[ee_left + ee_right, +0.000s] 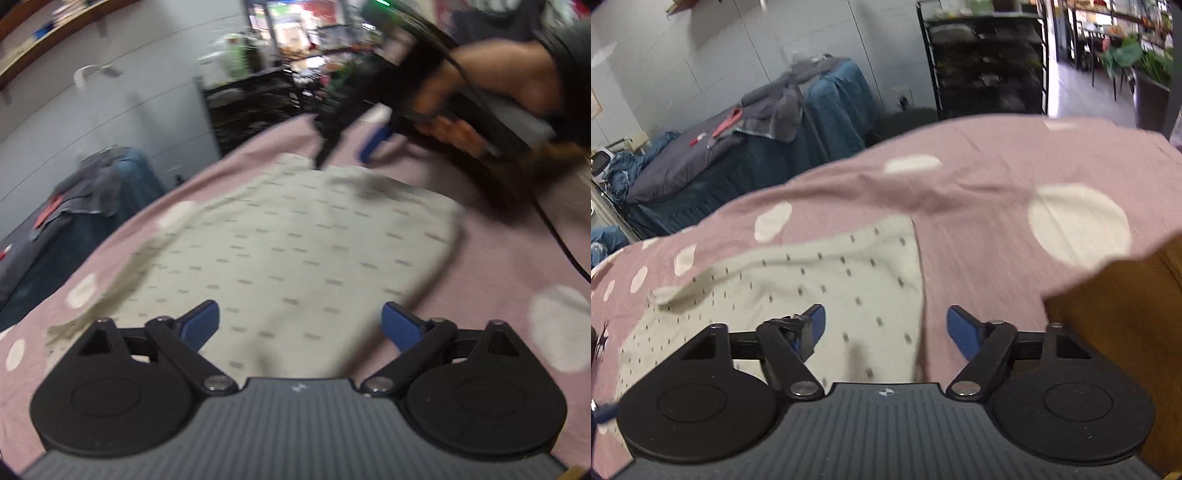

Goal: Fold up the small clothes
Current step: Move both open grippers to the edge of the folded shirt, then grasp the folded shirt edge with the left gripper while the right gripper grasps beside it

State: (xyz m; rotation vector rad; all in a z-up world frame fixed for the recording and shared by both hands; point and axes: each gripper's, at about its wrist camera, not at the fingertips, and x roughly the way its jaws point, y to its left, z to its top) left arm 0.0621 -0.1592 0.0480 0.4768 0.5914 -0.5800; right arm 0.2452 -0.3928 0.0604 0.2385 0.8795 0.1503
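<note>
You had the pink polka-dot sheet (498,251) spread over the work surface, and on it lay the small cream garment (295,251) with its pattern of short dark dashes. In the left wrist view its long axis ran from the near left, where a rumpled edge trailed off beside your left gripper, away to the far right, ending in a rounded folded corner. The right wrist view showed the same garment (820,280) with a straight edge running away from you just to the right of centre and a loose flap curling at its left side.

Around you, a bed with dark grey and blue bedding (738,147) stood beyond the sheet against the pale wall, and a black shelf rack (986,59) stood further right. A bare wooden surface (1126,325) showed where the sheet ended at the right. Nothing lay on the garment between your two tools.

Your left gripper (301,321) was spread wide, both blue pads apart over the near part of the garment, holding nothing. Your right gripper (886,325) was likewise wide apart, its left finger over the garment and its right finger over the sheet, straddling the straight edge. Seen from the left wrist, that right gripper (351,147) hovered, blurred, by the garment's far edge, in your hand (491,81).
</note>
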